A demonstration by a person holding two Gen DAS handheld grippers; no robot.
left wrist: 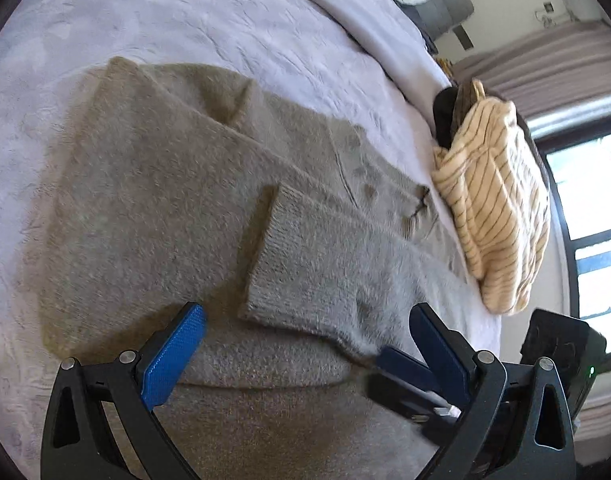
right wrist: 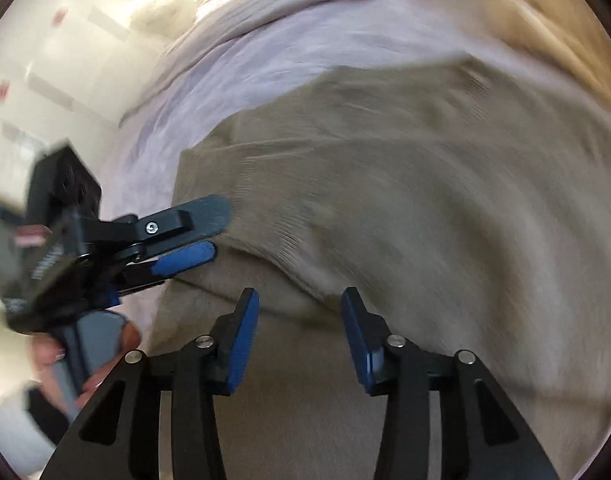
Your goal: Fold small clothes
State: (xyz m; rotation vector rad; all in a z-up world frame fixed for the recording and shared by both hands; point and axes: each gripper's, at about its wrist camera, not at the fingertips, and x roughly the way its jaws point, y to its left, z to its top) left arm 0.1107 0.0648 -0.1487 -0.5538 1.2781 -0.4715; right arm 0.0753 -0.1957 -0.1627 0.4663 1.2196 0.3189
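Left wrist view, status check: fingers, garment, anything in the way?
Left gripper open, empty. Right gripper open, empty. Fuzzy grey-beige knit sweater flat, sleeve folded across. Striped cream garment alongside, clear.

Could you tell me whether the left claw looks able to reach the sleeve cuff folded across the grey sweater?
Probably yes: the left claw is open just short of the cuff, which lies on top of the sweater with nothing covering it.

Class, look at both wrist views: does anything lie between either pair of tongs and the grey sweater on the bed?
Nothing visible does. The left tongs and the right tongs both stand open right over the sweater, with only knit fabric between the blue pads. The striped garment lies off to the side, clear of both.
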